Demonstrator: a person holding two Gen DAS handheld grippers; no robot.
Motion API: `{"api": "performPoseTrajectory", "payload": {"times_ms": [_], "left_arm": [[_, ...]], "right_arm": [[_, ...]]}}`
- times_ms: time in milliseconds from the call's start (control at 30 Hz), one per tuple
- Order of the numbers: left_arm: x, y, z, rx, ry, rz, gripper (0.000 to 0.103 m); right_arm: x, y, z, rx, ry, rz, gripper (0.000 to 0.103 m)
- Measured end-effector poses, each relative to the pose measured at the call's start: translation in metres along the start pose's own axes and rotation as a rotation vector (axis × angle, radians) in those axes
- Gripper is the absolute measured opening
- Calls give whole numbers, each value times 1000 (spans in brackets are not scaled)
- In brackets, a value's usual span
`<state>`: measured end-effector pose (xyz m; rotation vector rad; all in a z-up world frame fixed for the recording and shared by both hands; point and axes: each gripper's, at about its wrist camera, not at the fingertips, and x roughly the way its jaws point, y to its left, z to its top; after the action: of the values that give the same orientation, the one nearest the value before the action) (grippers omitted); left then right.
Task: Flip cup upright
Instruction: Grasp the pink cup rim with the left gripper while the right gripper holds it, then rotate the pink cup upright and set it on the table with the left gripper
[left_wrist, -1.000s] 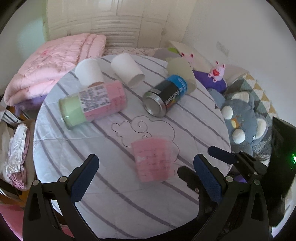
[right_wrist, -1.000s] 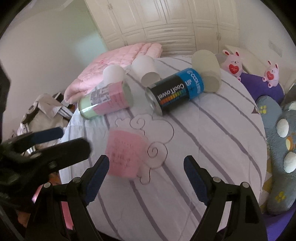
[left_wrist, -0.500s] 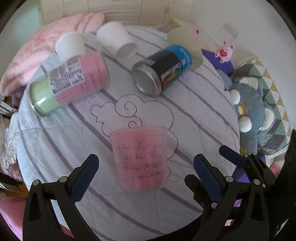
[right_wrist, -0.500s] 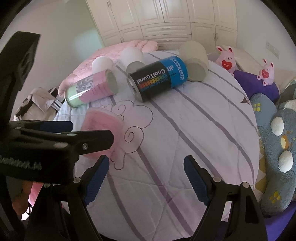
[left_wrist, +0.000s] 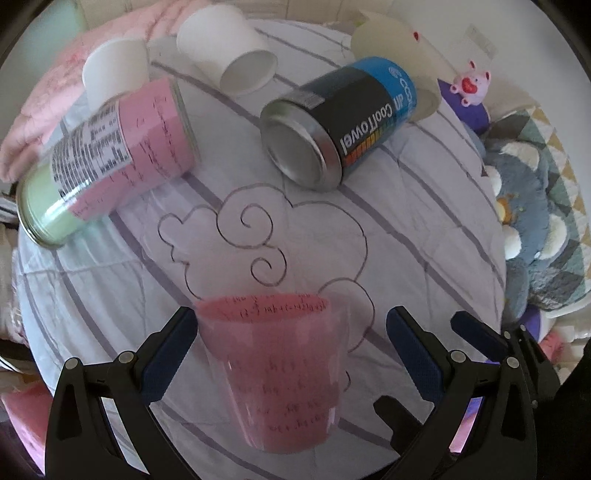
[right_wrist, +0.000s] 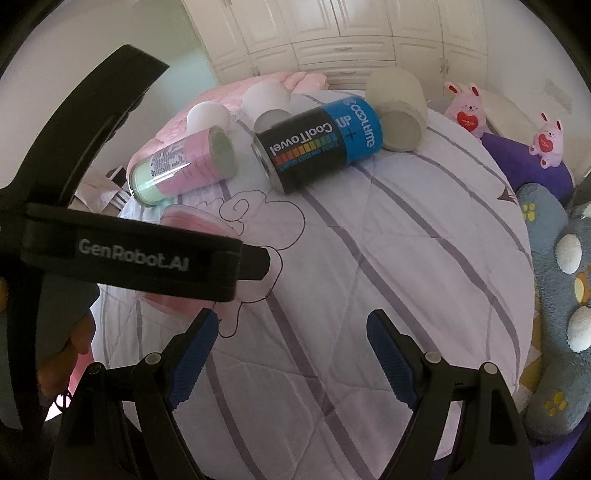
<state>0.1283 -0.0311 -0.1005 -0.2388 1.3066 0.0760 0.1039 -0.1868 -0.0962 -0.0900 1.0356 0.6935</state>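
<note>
Pink cup (left_wrist: 280, 373) in the left wrist view sits between the spread fingers of the left claw (left_wrist: 286, 350), on the striped bedspread (left_wrist: 406, 229). Its wide pink end faces away from the camera and the narrower end comes toward it, so it seems to lie on its side or tilted; which, I cannot tell. The left pad is just beside the cup wall, the right pad well apart, and nothing is clamped. To do the step well, I judge the claw should centre on the cup's body, close gently since the thin plastic will flex, then lift before turning. Behind it lie a pink can (left_wrist: 107, 162), a blue-black can (left_wrist: 332, 122) and two white paper cups (left_wrist: 229, 55).

In the right wrist view the right claw (right_wrist: 291, 354) hangs with its jaws apart over bare bedspread, holding nothing. The left claw's black body crosses the left side and hides most of the pink cup, so only its rim and a lower edge show. Whether the mouth is the far end stays unclear.
</note>
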Motion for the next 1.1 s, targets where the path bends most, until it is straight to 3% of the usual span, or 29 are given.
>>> {"api": "performPoseTrajectory", "payload": {"times_ms": [33,100,133,300,433,667,1100], "left_arm": [[1,-1,1,5,-1,11,94],[4,0,2,12,14,17,73],[5,0,2,15,19,17,69],[-4,5,0,18,-33,13,69],[-22,5,0,56,-131,47,69],[-51,13,-2,82,-329,30,69],[-34,15,-24,108,-312,-31,70]], "right_arm": [[0,0,0,0,0,1,84],[1,-1,1,-1,2,6,84],[2,-1,1,-1,4,7,84],[5,0,3,3,11,5,84],[5,3,4,-3,8,11,84],[8,11,4,-13,-6,25,84],[17,22,0,-29,33,-21,84]]}}
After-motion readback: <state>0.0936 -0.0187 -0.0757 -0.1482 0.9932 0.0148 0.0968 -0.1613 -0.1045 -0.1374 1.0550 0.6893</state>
